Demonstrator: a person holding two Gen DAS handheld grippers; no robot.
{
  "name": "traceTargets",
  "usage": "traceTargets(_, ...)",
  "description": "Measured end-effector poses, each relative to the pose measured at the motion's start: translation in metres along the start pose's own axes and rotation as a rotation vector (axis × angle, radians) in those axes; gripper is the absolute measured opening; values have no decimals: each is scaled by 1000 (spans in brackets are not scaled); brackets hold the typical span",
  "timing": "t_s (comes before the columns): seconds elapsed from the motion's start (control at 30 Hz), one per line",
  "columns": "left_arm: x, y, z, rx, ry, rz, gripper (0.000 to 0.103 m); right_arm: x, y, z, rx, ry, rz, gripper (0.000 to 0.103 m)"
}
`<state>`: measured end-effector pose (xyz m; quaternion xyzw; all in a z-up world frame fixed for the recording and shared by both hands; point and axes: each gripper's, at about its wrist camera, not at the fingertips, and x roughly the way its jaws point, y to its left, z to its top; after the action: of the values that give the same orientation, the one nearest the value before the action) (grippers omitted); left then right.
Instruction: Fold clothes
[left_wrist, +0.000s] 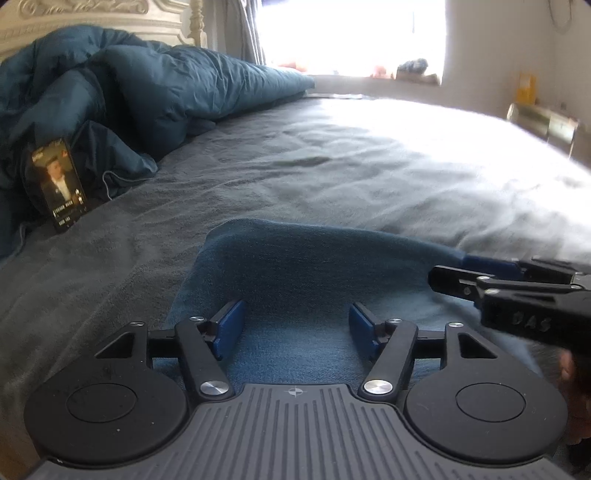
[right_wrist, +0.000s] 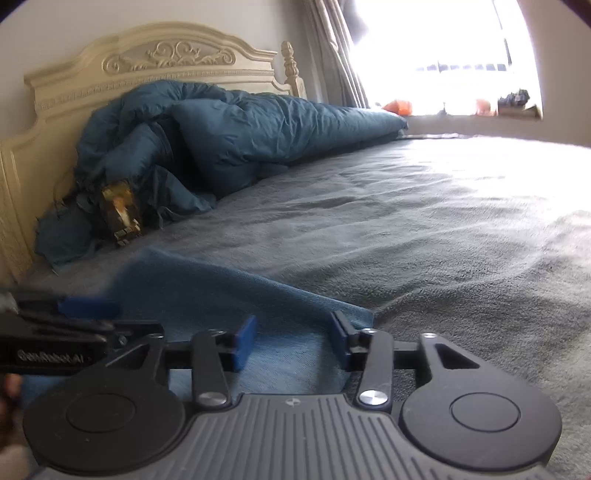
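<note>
Blue garment (left_wrist: 314, 266) lies flat on grey bed sheet (left_wrist: 332, 166), 6 o'clock in both views, low under both tools, probably for smoothing or a fold. Left gripper (left_wrist: 295, 325) and right gripper (right_wrist: 291, 341) both have jaws spread, pinching nothing. No containers visible; phone (left_wrist: 59, 181) propped at 9 o'clock against duvet (left_wrist: 147, 85).

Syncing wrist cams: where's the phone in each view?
Left wrist: phone at far left, propped against the blue duvet.
Right wrist: phone left of centre, at the duvet's foot near the headboard.
Shared landmark: the duvet, heaped across the bed's far side in both.
</note>
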<state>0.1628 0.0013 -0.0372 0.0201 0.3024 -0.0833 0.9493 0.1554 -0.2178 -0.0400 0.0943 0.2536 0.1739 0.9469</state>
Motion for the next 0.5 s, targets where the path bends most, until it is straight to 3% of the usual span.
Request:
traceTargets(0.07,-11,9,0,-37,-25,-27,65,-13,-10,0,87,37,28,68)
traceTargets(0.2,-38,39,-2,-148,-94,-78,69,-38,-30,0,261,111,83,76)
traceTargets(0.27,-40,63,-3,-230,-87,-107,71,-51,-39,0,348,148,111,76)
traceTargets(0.37,-21,100,-6,-370,26,-229,78,-55,-57,-13,520,241,200,77)
traceTargets(0.5,10,129,-17,-511,173,-390,80,-44,-69,-31,692,342,359,78)
